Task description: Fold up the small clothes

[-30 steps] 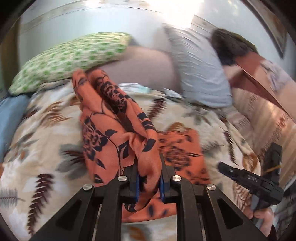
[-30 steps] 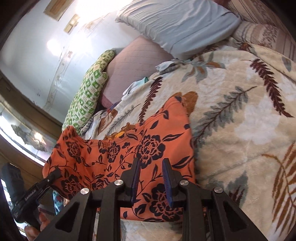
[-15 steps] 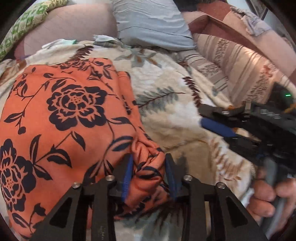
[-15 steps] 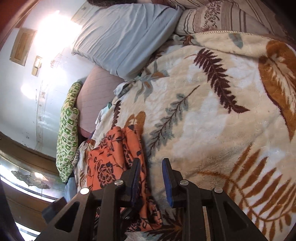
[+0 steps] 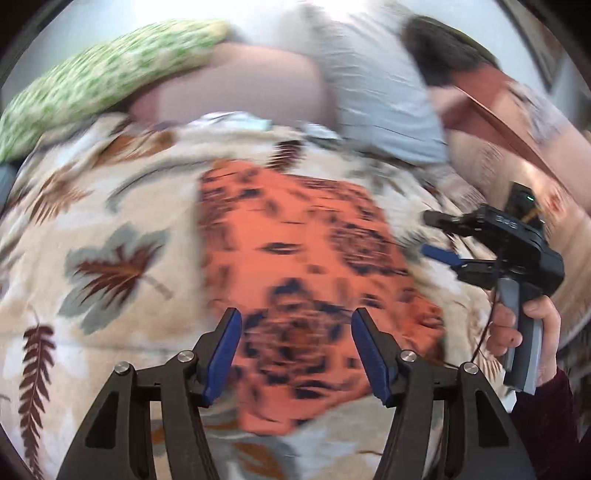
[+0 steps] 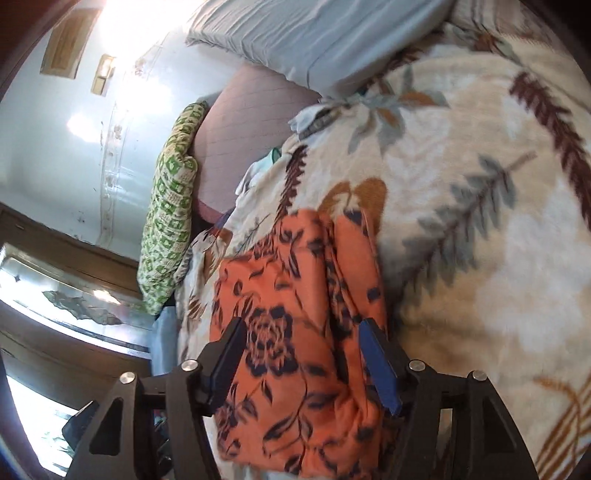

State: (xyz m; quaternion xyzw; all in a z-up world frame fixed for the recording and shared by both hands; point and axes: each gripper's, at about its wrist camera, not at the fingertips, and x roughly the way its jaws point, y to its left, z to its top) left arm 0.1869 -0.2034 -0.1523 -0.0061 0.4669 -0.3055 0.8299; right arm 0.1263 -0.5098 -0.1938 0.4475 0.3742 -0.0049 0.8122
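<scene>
- Orange floral garment (image 5: 295, 266) lies folded on the leaf-print blanket (image 5: 110, 229), roughly mid-bed; left wrist view is motion-blurred, so print detail is smeared.
- In the right wrist view the same garment (image 6: 295, 332) shows a long fold ridge running away from the camera, with a narrower strip lying just beside the main panel on its right.
- Garment's far edge stops short of the pillows; bare blanket runs between them.
- Open blanket (image 6: 480, 258) spreads wide to the right of the cloth in the right wrist view, and to its left in the left wrist view.
- Bed head is crowded: green patterned pillow (image 5: 103, 77), a mauve cushion (image 6: 251, 122), a pale blue-grey pillow (image 6: 314, 33). A scrap of light cloth (image 6: 306, 116) sits at the blanket's far edge near the cushion.
- Left gripper (image 5: 295, 339): jaws have just been opening and stand wide, blue pads clear of the fabric, which lies below and between them. Pointed steeply down at the near part of the garment.
- Right gripper (image 6: 301, 350): jaws have also just been opening, wide apart, straddling the garment's near end without pinching it.
- Right gripper also appears in the left wrist view (image 5: 443, 240), just off the cloth's right edge, held by a hand (image 5: 524, 332) in a dark red sleeve (image 5: 546, 413).
</scene>
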